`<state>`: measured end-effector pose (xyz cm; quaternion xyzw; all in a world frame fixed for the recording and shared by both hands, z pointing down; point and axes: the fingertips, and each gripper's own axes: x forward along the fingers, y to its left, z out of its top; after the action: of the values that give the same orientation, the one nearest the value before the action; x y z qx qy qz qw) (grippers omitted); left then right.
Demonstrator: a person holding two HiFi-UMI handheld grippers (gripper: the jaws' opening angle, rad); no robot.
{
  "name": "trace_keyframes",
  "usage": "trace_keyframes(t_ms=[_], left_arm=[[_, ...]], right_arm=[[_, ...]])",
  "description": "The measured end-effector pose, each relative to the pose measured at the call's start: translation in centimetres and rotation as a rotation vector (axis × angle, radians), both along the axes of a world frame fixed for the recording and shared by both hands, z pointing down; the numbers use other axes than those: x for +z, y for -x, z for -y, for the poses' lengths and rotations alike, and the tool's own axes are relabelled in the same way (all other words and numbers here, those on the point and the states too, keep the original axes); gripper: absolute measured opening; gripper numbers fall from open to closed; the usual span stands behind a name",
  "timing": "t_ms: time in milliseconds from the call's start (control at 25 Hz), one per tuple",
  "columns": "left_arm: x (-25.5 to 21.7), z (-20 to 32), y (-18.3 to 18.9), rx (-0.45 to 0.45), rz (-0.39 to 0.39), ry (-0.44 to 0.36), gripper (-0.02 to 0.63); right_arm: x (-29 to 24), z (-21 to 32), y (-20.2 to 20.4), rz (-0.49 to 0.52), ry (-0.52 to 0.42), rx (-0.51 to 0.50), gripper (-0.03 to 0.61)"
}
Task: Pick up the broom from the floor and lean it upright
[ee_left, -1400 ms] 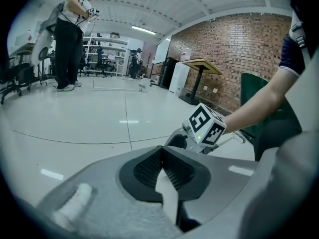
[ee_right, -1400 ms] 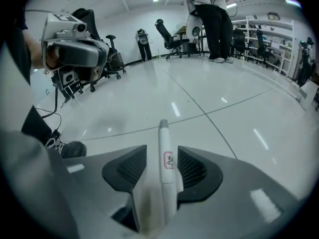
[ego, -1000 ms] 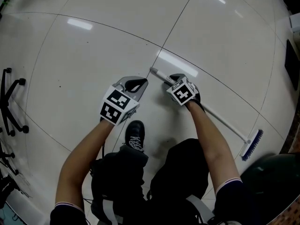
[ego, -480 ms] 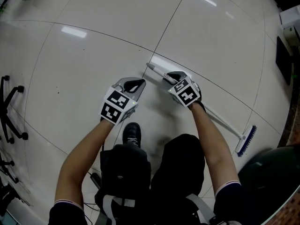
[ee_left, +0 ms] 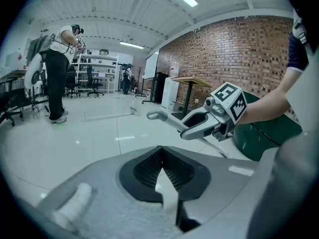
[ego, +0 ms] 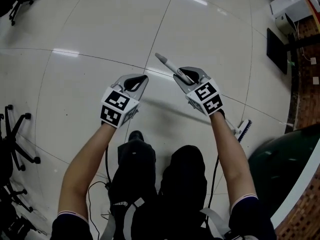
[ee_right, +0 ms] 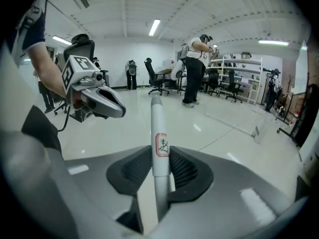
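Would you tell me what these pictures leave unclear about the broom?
Head view: the lower handle of the broom is hidden behind the right gripper and forearm.
Head view: the broom head is small and half behind the arm; whether it touches the floor is unclear.
Right gripper view: the handle's label is too small to read.

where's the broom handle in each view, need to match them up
Head view: broom handle slants from upper centre down to the right, through the right hand-held gripper.
Left gripper view: broom handle right of centre, tip pointing left.
Right gripper view: broom handle dead centre, between the jaws.
Shared landmark: the right hand-held gripper clamped on it.
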<state>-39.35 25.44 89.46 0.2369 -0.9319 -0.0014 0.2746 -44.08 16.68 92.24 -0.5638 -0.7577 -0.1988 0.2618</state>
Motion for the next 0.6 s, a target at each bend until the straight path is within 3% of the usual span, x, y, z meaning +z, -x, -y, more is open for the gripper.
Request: trace_keyframes(t_ms=[360, 600], left_arm=[[-20.7, 7.2, 3.0, 0.206, 0.120, 0.004, 0.000], [-31.5, 14.5, 3.7, 0.330, 0.172, 0.002, 0.000]], right_arm=[[-23.1, 6.3, 1.4, 0.101, 0.093, 0.168, 0.106], [-34.2, 14.4, 1.0, 0.142, 0.149, 0.350, 0.106]])
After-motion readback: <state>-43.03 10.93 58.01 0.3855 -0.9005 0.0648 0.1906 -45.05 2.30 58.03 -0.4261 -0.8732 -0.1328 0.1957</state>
